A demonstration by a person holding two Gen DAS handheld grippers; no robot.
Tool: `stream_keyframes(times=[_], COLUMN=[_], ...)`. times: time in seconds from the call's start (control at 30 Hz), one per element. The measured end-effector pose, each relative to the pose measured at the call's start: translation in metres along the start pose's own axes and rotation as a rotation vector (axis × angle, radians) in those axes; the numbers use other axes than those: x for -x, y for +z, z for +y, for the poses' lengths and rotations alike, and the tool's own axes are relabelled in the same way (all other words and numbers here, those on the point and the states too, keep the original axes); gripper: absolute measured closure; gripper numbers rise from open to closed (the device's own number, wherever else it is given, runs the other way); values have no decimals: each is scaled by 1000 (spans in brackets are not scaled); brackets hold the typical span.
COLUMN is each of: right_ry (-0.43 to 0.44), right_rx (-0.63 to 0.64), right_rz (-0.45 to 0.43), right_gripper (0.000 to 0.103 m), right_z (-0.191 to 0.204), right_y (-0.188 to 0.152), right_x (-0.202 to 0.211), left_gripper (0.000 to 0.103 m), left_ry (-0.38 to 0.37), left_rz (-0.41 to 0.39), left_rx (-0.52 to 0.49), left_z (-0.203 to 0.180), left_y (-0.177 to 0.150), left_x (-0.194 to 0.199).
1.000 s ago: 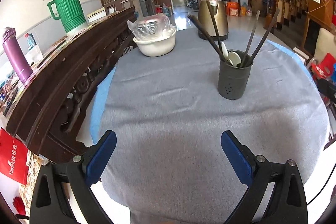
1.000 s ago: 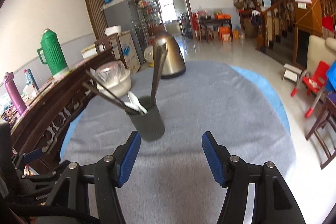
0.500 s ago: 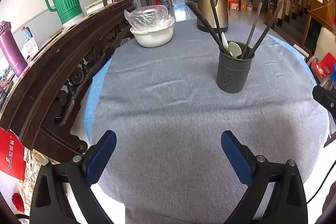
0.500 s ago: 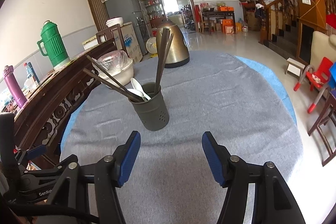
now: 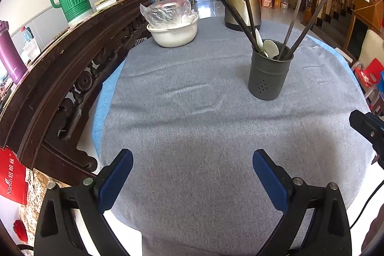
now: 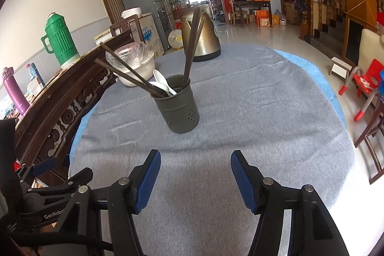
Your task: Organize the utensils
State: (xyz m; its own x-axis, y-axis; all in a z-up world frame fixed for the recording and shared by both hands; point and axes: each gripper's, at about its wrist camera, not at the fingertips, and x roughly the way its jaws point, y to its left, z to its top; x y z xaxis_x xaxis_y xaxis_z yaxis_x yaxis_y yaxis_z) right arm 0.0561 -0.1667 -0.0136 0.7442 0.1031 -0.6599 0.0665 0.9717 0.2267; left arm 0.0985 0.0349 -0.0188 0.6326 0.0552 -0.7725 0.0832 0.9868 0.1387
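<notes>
Two grippers, left (image 5: 192, 174) and right (image 6: 195, 174), hover with jaws released over the desk (image 5: 192, 116); reaching the far holder (image 6: 176, 109) calls for pinching one chopstick (image 6: 190, 49) high.

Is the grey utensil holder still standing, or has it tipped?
Upright: the utensil holder stands on its base on the grey cloth, chopsticks and spoons leaning inside.
</notes>
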Motion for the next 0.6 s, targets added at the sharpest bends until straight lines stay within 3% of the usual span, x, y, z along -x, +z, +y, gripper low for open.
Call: stream_keyframes(times=[0.6], right_ry=[-1], right_rx=[15], right_rz=[19], right_gripper=[39], right_z=[10], right_y=[-6], right_x=[-1], left_gripper=[3], left_ry=[-9], left_rz=[8], left_rx=[26], left_z=[7], left_y=[-3], left_x=[-2])
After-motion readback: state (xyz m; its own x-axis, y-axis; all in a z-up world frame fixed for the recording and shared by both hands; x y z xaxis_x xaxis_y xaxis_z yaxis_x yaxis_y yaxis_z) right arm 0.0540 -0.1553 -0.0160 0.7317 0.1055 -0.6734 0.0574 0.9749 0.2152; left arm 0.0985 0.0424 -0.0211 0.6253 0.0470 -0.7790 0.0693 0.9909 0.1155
